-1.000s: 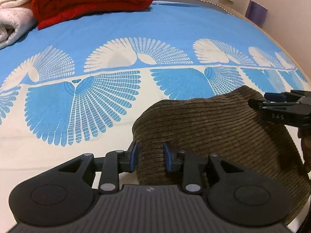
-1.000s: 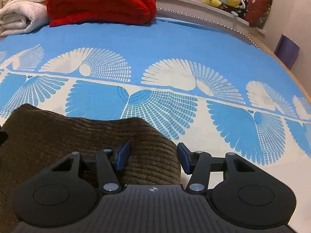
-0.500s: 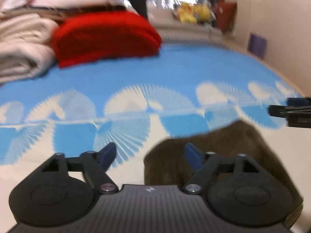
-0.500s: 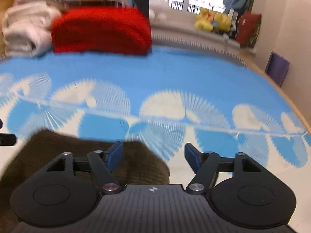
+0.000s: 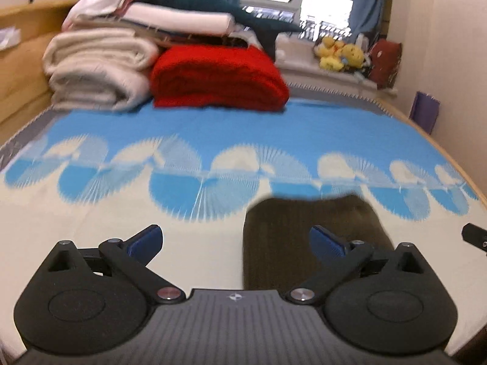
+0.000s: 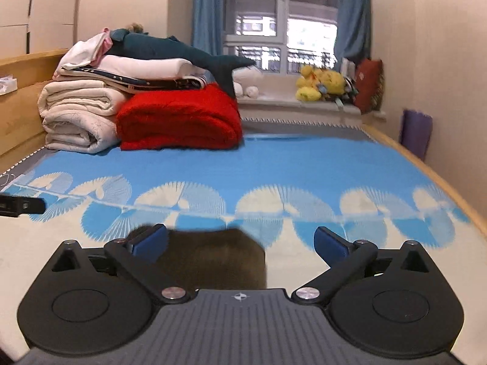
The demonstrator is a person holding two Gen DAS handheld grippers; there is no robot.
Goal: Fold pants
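Folded brown corduroy pants (image 5: 292, 237) lie as a compact bundle on the bed's blue-and-cream cover (image 5: 213, 140), near its front edge. My left gripper (image 5: 236, 238) hovers above and behind them, its jaws opening wide with nothing pressed between the blue pads (image 5: 146, 240). In the right wrist view the pants (image 6: 213, 255) sit below my right gripper (image 6: 240, 240), whose jaws are also opening, clear of the cloth. The tip of the right gripper (image 5: 473, 234) shows at the left view's right edge, and the tip of the left gripper (image 6: 21, 205) at the other view's left edge.
At the head of the bed are a folded red blanket (image 6: 179, 121), rolled cream quilts (image 6: 76, 115) with folded laundry and a dark teal plush on top. Yellow plush toys (image 6: 322, 85) sit on the window sill. A wooden bed rail (image 6: 426, 164) runs along the right.
Both grippers let go of the pants, opened wide and rose back away from the bed. The pants now lie lower and smaller in both views, and the room behind has come into sight.
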